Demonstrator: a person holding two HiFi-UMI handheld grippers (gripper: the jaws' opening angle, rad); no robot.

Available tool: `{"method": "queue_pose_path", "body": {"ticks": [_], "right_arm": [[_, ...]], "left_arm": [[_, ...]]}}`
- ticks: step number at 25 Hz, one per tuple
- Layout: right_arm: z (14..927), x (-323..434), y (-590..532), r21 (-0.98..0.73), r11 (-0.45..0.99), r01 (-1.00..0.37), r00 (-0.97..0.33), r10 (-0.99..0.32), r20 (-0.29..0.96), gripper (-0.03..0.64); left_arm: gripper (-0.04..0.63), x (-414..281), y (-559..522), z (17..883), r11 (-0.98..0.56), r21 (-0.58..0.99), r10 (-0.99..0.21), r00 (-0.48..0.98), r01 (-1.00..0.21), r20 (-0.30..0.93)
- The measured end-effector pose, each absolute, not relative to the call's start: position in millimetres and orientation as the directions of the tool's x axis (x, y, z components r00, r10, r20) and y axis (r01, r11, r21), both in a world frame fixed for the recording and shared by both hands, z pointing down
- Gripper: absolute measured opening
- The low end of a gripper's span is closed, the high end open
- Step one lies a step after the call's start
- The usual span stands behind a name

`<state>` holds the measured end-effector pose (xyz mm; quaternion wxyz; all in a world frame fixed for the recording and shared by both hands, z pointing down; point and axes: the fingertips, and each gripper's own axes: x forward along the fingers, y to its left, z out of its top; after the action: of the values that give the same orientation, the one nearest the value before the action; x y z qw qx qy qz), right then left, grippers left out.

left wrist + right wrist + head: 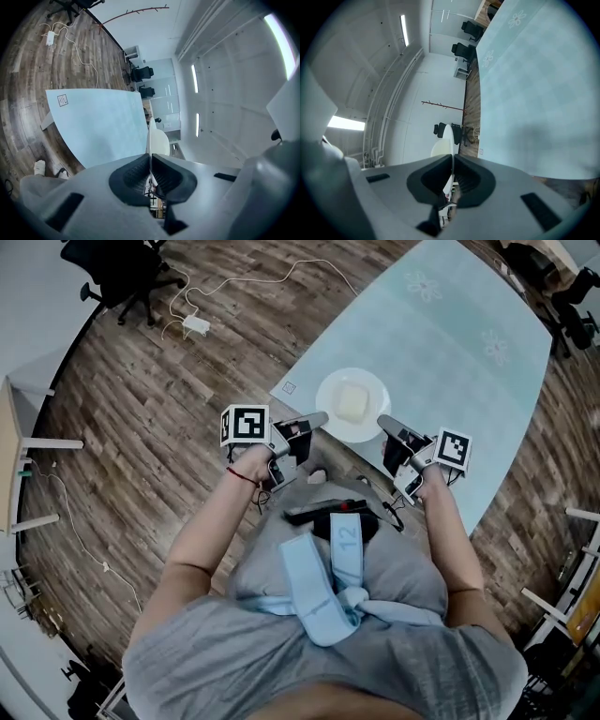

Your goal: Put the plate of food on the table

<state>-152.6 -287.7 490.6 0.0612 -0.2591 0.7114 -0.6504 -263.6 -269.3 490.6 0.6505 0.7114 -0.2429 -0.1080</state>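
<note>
A round white plate point(327, 395) carries a pale square piece of food point(352, 403). It sits level over the near corner of the pale blue table point(450, 343); whether it touches the tabletop I cannot tell. My left gripper point(319, 420) is shut on the plate's left rim and my right gripper point(382, 422) on its right rim. In the left gripper view the plate point(157, 140) shows edge-on, running into the left gripper point(151, 176) between the dark pads. The right gripper view shows the same plate point(442, 146) pinched in the right gripper point(452, 180).
Wood floor surrounds the table. A black office chair point(131, 273) and a white power strip point(197, 324) with trailing cables lie at the far left. More chairs point(572, 306) stand at the far right. A light desk edge point(14, 456) is at the left.
</note>
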Motion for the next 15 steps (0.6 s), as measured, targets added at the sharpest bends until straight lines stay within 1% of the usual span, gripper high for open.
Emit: {"method": "queue_pose_path", "body": {"ticks": [6, 10, 15], "right_arm": [[526, -159, -321, -0.949, 0.008, -0.316, -0.845, -0.457, 0.278, 0.038], [555, -161, -340, -0.942, -0.015, -0.335, -0.834, -0.461, 0.304, 0.038], [592, -159, -364, -0.957, -0.051, -0.287, -0.833, -0.481, 0.275, 0.038]], "left_arm": [[0.031, -270, -305, 526, -0.04, 0.978, -0.447, 0.879, -0.207, 0.167], [0.031, -272, -326, 554, -0.037, 0.973, -0.417, 0.888, -0.227, 0.192], [0.031, -268, -354, 590, -0.044, 0.975, -0.396, 0.9, -0.218, 0.183]]}}
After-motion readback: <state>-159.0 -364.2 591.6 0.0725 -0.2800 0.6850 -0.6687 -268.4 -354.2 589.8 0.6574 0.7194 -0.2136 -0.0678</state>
